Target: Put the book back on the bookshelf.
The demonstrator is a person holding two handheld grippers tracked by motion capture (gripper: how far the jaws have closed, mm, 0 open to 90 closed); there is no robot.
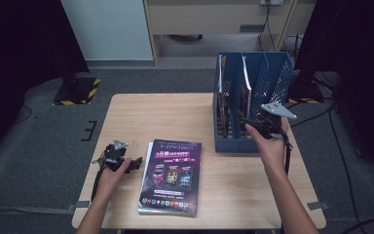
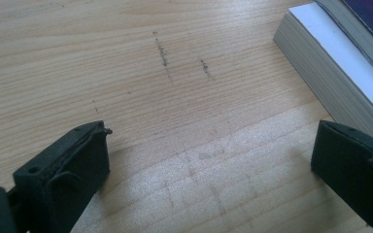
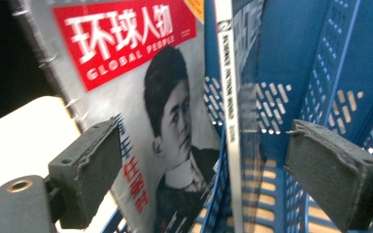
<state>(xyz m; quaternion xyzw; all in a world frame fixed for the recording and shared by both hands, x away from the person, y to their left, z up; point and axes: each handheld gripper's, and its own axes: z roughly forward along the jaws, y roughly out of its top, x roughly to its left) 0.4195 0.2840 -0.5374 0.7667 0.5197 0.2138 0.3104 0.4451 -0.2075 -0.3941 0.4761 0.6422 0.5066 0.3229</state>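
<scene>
A blue file rack [image 1: 272,73] stands at the table's right back with two magazines upright in its slots. My right gripper [image 1: 243,122] is at its open front, jaws open. In the right gripper view [image 3: 204,141] a magazine with a red title and a portrait cover [image 3: 126,73] leans in the left slot, and a thin magazine's white spine [image 3: 228,97] stands between the jaws, untouched by either pad. A stack of magazines [image 1: 171,175] with a purple cover lies flat at the front. My left gripper [image 1: 135,163] rests open on the table just left of that stack [image 2: 320,73].
The wooden table [image 1: 141,117] is bare at its back left. The rack's right slots [image 3: 320,58] hold nothing. Grey carpet surrounds the table, with a stand base marked in yellow and black [image 1: 78,90] on the floor at the far left.
</scene>
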